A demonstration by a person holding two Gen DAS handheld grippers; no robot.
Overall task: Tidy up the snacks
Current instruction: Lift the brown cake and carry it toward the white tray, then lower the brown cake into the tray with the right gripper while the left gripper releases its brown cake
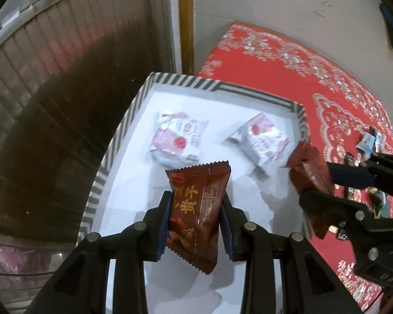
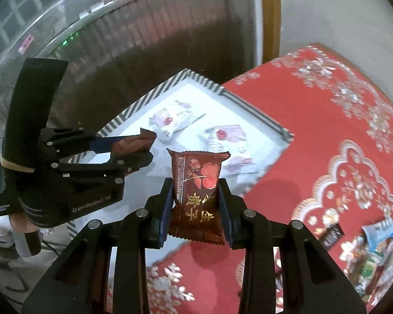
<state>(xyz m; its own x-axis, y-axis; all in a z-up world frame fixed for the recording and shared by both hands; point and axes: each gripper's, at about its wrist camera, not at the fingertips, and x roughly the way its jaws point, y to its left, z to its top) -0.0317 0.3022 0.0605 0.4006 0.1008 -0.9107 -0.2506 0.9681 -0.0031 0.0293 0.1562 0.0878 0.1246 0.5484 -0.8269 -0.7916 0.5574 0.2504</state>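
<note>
My left gripper [image 1: 195,209] is shut on a dark red snack packet [image 1: 196,206] with gold characters, held above the white box [image 1: 123,136] with a striped rim. Two white and pink snack packets [image 1: 175,138] [image 1: 262,141] lie in the box. My right gripper [image 2: 195,204] is shut on a second dark red packet [image 2: 196,191], held over the box's near right edge. The right gripper also shows at the right of the left wrist view [image 1: 325,183]. The left gripper shows at the left of the right wrist view [image 2: 141,147].
The box [image 2: 262,123] sits at the corner of a red patterned tablecloth [image 1: 314,78]. A pile of loose snacks [image 2: 366,246] lies on the cloth at the right. A dark ribbed shutter [image 1: 65,78] and a wooden post [image 1: 186,21] stand behind.
</note>
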